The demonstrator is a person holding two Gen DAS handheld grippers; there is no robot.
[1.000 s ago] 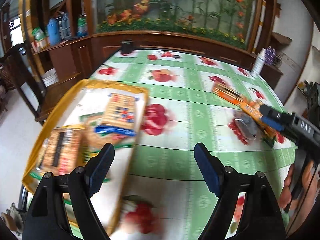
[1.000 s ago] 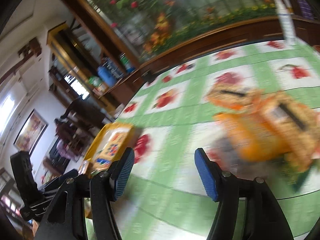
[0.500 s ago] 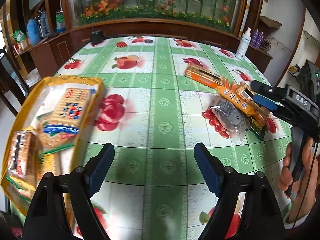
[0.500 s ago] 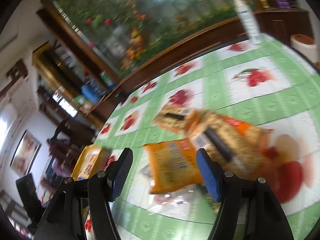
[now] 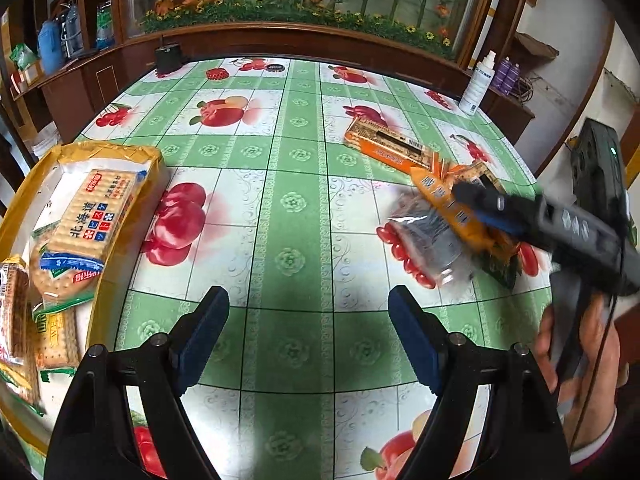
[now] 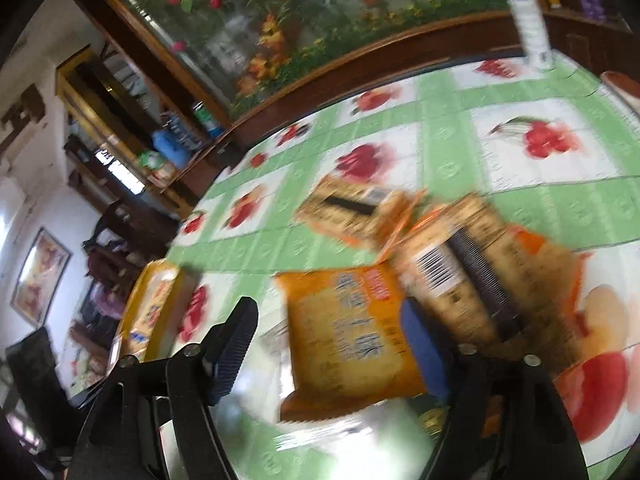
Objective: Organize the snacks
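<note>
Right gripper [image 6: 328,344] is spread around the orange snack pack [image 6: 344,336] at 12 o'clock; left gripper [image 5: 308,324] is held spread, empty.

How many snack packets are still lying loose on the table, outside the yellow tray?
4, perhaps more underneath. A long orange cracker pack lies farthest back; an orange packet sits between the right gripper's open fingers; a barcoded pack beside it; a clear bag below.
</note>
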